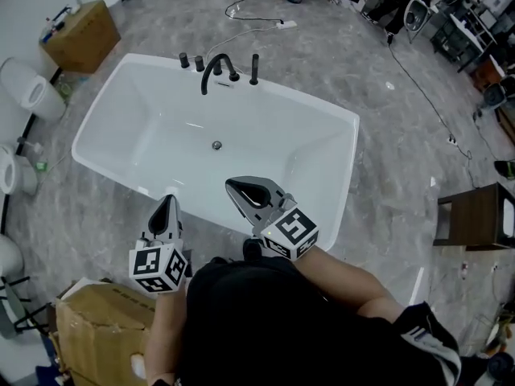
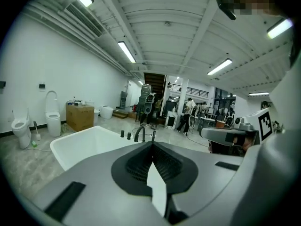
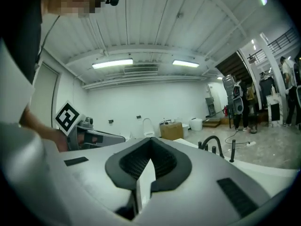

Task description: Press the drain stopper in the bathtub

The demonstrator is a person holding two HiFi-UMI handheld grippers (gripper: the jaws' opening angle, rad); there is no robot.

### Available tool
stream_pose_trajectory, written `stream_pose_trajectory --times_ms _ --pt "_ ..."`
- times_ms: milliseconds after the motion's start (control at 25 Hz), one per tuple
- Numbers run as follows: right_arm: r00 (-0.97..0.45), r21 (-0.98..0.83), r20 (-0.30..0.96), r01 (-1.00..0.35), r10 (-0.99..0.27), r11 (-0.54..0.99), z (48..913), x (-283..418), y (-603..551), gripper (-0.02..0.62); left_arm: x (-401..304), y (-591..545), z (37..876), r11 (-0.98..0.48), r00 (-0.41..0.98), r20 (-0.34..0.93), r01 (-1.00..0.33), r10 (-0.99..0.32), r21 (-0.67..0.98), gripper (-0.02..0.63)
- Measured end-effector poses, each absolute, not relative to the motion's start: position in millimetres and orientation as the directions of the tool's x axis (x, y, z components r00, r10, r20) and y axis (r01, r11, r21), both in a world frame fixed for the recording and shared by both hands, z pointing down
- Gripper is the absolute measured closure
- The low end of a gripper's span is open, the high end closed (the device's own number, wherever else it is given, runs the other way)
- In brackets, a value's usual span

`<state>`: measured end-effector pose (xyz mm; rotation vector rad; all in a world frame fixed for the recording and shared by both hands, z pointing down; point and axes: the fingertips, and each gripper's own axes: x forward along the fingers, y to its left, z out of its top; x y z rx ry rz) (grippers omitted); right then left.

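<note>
Low at the frame's centre, my left gripper [image 1: 166,207] and right gripper [image 1: 241,190] hover by the bathtub's [image 1: 153,111] near rim, each with jaws pressed together, empty. Above them, the drain stopper [image 1: 216,145] sits mid-floor of the tub.

The bathtub [image 1: 322,163] stands on the floor [image 1: 386,127]. The drain stopper [image 1: 216,145] sits in its bottom, and the tap [image 1: 216,69] stands on its far rim. One box [image 1: 80,34] is far left and another box [image 1: 96,320] is near left. A stand [image 1: 475,215] is on the right. The left tool [image 1: 165,214] and right tool [image 1: 251,193] are side by side at the near rim.
</note>
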<state>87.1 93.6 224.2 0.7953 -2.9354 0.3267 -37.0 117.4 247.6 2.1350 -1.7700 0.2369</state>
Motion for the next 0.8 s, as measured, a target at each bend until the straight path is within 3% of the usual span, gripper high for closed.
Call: stream_pose_trajectory --times_ms 240,800 --pt "-0.849 -0.192 0.071 -0.527 -0.524 0.828 186 105 123 0.583 -31 139 202 -0.161 0.178 0.259 -0.983 -0.949 0.089 0.597" --pt "-0.895 -0.146 0.058 -0.446 -0.442 0.883 153 14 202 0.583 -105 212 169 -0.162 0.186 0.204 -0.978 -0.961 0.132 0.597"
